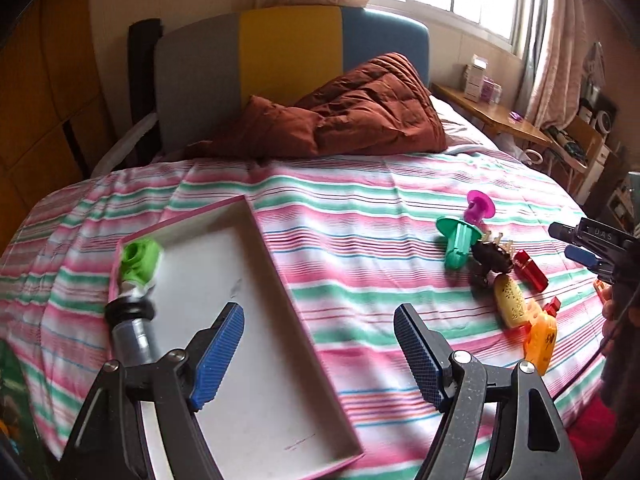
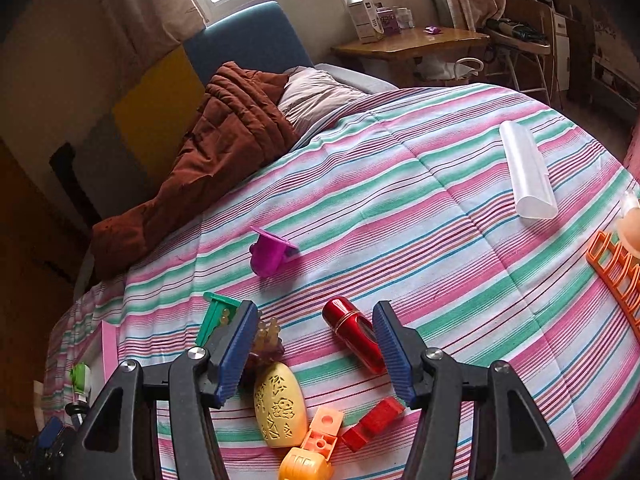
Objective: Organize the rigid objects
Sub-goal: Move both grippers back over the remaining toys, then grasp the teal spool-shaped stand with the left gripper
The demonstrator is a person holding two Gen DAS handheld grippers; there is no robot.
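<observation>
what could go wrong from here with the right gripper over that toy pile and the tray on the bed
1. The right gripper hangs open over a tight cluster: the red cylinder and yellow egg-shaped toy lie close, so closing may nudge or catch a neighbour.
2. The white tray sits on soft, rumpled bedding near the edge, so a push could tip it.
3. The green-headed toy leans over the tray's rim and might roll out.
</observation>
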